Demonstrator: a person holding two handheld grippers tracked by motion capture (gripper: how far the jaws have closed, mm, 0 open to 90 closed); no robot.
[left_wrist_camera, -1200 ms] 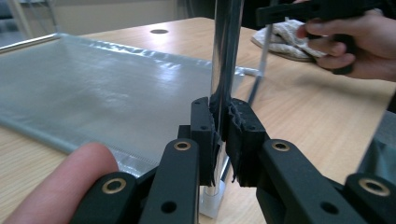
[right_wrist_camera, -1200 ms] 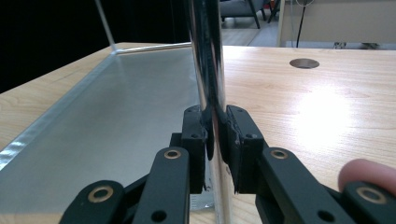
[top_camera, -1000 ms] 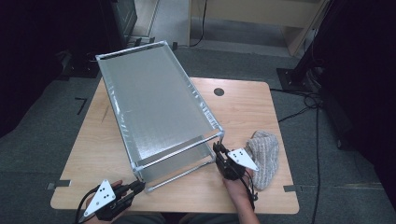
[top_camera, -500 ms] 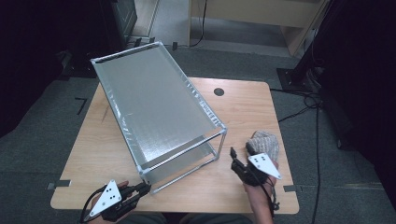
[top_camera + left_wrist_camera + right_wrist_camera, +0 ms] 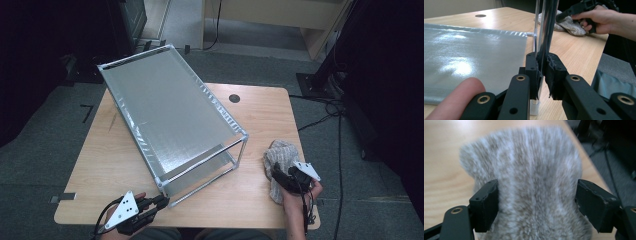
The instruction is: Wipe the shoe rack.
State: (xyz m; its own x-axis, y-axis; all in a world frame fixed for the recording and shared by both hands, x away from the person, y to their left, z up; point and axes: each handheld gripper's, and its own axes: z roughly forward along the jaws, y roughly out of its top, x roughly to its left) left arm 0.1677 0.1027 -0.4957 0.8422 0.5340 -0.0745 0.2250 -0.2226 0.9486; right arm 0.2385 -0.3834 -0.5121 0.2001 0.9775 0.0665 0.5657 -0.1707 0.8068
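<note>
The big silver rack (image 5: 170,120) sits on the wooden table (image 5: 260,115), reaching from the far left toward the near middle. It has a shiny grey sheet on top and thin metal poles at its corners. The left gripper (image 5: 544,72) is clamped tight on the near corner pole (image 5: 547,27). If that hand pulls or twists, the light rack could slide or tip, because only one corner is held.

The fuzzy grey and white cloth (image 5: 281,161) lies crumpled on the near right part of the table, just right of the rack. It looks soft and thick. The right gripper (image 5: 536,205) has just been opening its jaws, and they now stand apart with the cloth between them. If they close too high, they may pinch only fluff and the cloth could slip out.
</note>
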